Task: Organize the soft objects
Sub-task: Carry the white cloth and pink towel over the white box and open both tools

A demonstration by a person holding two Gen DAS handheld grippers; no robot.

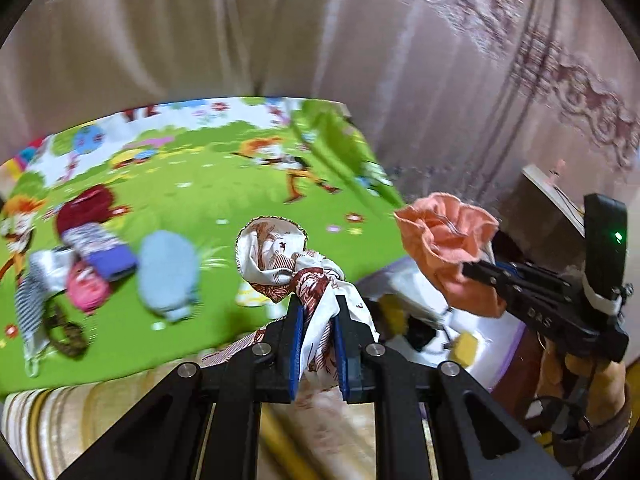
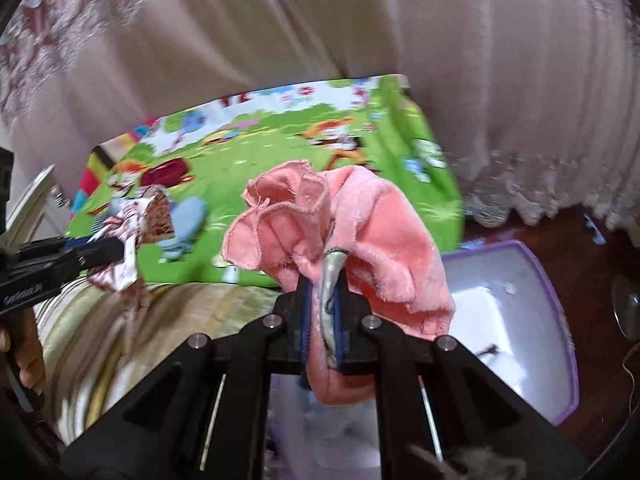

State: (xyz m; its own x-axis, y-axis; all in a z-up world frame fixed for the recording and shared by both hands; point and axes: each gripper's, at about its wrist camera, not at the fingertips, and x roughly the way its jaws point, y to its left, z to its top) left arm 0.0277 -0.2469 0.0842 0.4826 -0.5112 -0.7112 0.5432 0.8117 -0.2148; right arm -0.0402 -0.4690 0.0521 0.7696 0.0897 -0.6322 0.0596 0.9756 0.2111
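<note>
We hold two soft cloths up.
Our left gripper pinches the white patterned cloth; our right gripper pinches the pink towel, above the purple box beside the green mat.

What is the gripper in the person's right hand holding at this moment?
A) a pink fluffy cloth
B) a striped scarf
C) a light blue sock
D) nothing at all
A: in the right wrist view the right gripper is shut on a pink fluffy cloth, bunched above its fingers.
</note>
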